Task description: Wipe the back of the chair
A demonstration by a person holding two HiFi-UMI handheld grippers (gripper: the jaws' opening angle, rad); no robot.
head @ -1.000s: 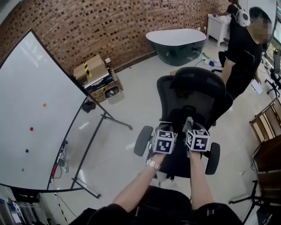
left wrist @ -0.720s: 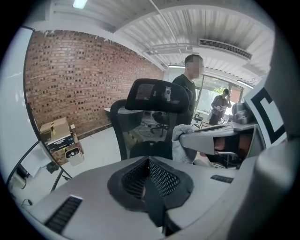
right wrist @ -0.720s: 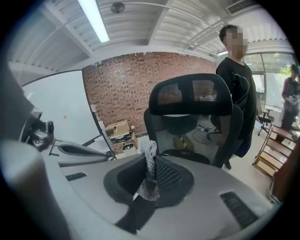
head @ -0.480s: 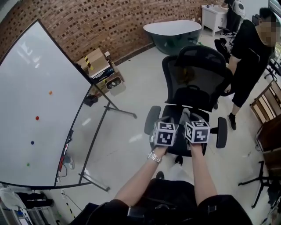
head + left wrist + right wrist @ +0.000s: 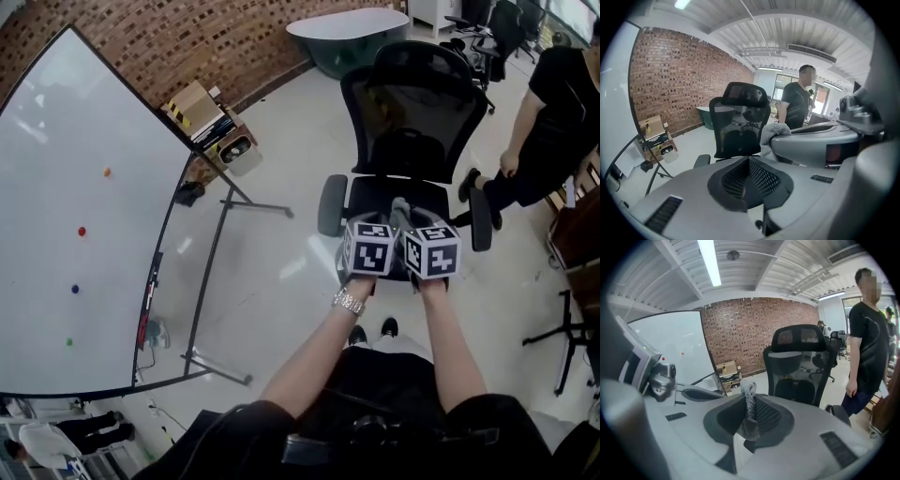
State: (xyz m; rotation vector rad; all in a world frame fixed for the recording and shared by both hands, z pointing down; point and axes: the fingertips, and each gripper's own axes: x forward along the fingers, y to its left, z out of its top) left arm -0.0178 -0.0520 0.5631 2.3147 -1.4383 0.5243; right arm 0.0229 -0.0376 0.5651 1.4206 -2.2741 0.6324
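Observation:
A black mesh office chair (image 5: 405, 103) stands in front of me with its seat (image 5: 375, 192) toward me; its backrest also shows in the left gripper view (image 5: 739, 123) and the right gripper view (image 5: 799, 363). Both grippers hover side by side over the seat's front edge. My right gripper (image 5: 405, 214) (image 5: 749, 404) is shut on a grey cloth (image 5: 750, 413), which sticks up between its jaws; that cloth (image 5: 771, 136) also shows in the left gripper view. My left gripper (image 5: 367, 230) (image 5: 749, 161) is shut with nothing in it.
A large whiteboard (image 5: 75, 216) on a metal stand fills the left. Cardboard boxes (image 5: 197, 112) and a dark bathtub (image 5: 347, 33) stand by the brick wall. A person in black (image 5: 553, 122) stands right of the chair. Wooden furniture (image 5: 577, 234) is at the right edge.
Both grippers have drawn back from the chair's backrest to the seat's front edge. The person in black has shifted toward the right of the chair.

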